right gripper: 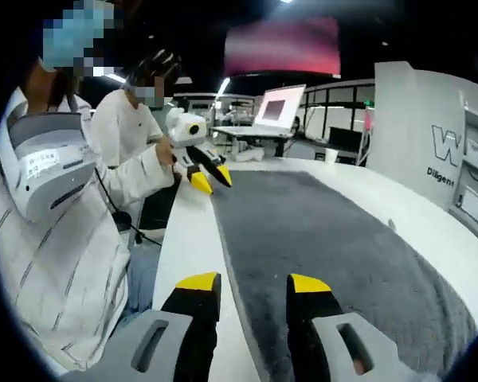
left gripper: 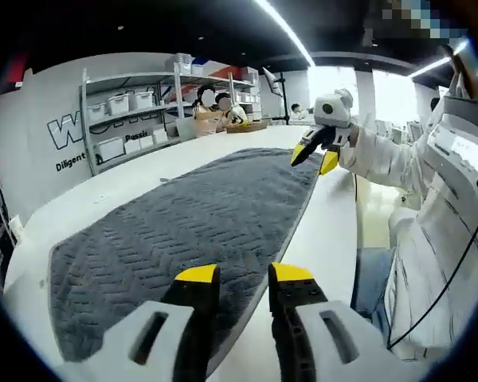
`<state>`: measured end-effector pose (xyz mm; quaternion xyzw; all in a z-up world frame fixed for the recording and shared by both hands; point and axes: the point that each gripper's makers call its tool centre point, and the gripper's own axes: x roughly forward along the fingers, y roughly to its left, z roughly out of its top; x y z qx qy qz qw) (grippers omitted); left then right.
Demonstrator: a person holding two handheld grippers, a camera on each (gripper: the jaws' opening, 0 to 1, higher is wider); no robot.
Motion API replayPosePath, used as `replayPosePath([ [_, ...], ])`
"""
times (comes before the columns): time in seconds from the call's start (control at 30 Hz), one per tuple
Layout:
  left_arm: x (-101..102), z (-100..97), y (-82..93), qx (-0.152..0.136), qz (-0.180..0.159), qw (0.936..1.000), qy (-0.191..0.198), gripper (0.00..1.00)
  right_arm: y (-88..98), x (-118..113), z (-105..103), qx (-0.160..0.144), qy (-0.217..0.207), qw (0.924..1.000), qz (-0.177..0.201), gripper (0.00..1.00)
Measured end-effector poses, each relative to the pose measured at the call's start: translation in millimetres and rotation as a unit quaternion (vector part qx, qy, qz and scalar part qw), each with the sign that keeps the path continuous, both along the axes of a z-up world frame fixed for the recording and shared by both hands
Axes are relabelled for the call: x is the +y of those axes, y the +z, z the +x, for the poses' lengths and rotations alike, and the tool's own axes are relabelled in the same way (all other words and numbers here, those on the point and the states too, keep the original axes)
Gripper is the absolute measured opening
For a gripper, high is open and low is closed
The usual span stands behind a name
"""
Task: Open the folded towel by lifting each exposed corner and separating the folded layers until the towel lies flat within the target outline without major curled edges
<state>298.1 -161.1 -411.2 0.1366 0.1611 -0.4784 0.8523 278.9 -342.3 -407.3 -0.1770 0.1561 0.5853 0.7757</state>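
Both claws spread, nothing pinched; grey towel [left gripper: 199, 215] flat on white table [left gripper: 327, 231].
L claw [left gripper: 244, 276] view: shelving w/ bins [left gripper: 131, 119]. R claw [right gripper: 253, 283] view: laptop [right gripper: 277, 107].

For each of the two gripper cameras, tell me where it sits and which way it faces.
Left gripper view: rides the left gripper, looking along the grey towel toward shelves; the right gripper and white sleeve show.
Right gripper view: rides the right gripper, facing back toward a laptop; the left gripper shows.
Shared: towel, white table, both grippers.

Grey ribbed towel [left gripper: 191, 223] — spread flat, unfolded
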Motion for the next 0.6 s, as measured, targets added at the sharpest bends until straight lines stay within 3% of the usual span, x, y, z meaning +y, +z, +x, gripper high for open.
replayPosePath([
  [0.1, -8, -4.8, -7.6, 0.003, 0.017, 0.9997, -0.014, 0.19, -11.8, 14, -7, 0.015, 0.018, 0.9996, -0.018, 0.29],
  [0.2, -12, -6.2, -11.0, 0.002, 0.029, 0.9994, -0.017, 0.22, -16.2, 22, -8, 0.017, 0.023, 0.9993, -0.025, 0.24],
  [0.33, -16, -10.0, -14.1, 0.003, 0.035, 0.9989, -0.030, 0.19, -21.3, 23, -6, 0.027, 0.017, 0.9991, -0.029, 0.22],
  [0.43, -16, -11.7, -15.6, 0.002, 0.039, 0.9987, -0.033, 0.21, -29.5, 21, -10, 0.012, 0.027, 0.9980, -0.055, 0.18],
  [0.6, -17, -15.0, -19.1, -0.005, 0.061, 0.9969, -0.049, 0.14, -33.3, 20, -9, 0.017, 0.021, 0.9982, -0.053, 0.16],
])
